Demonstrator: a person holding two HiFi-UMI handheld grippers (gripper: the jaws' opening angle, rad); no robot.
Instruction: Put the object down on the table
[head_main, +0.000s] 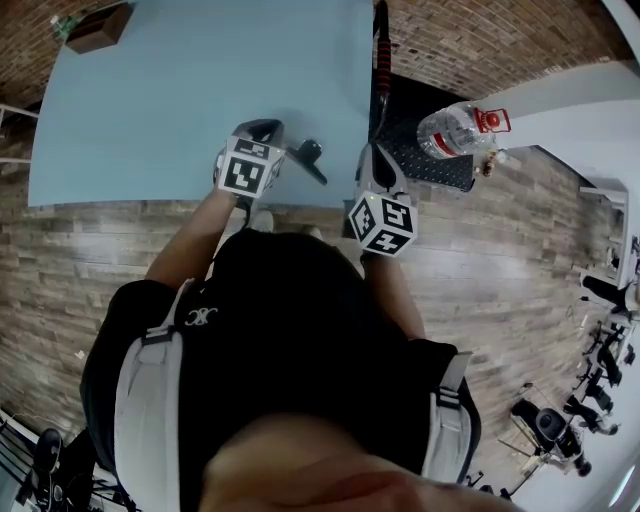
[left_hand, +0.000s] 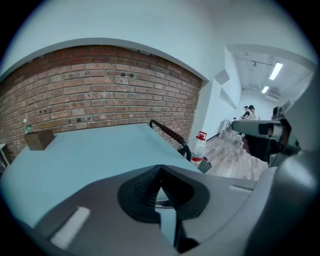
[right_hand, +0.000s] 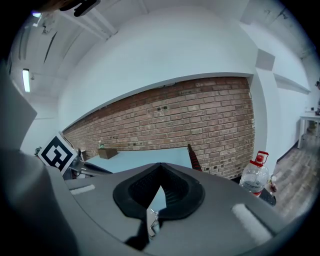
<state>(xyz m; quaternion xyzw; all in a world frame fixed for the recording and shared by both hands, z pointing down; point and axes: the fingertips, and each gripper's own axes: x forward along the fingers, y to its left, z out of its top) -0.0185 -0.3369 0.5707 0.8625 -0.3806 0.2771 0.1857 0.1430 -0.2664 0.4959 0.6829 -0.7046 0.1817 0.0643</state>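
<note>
My left gripper (head_main: 262, 127) hovers over the near edge of the light blue table (head_main: 180, 90), its marker cube toward me. In its own view its jaws (left_hand: 160, 172) are shut tip to tip with nothing between them. A black piece (head_main: 311, 154) juts out to its right; I cannot tell whether it is part of the gripper. My right gripper (head_main: 370, 155) is just off the table's right corner, and its jaws (right_hand: 160, 182) are also shut. A small silvery bit (right_hand: 151, 221) shows low in the slit; whether it is held is unclear.
A brown box (head_main: 98, 27) sits at the table's far left corner. A black chair (head_main: 420, 150) with a red-striped rod (head_main: 381, 50) stands to the right of the table, with a clear water bottle (head_main: 460, 130) on it. A brick wall runs behind.
</note>
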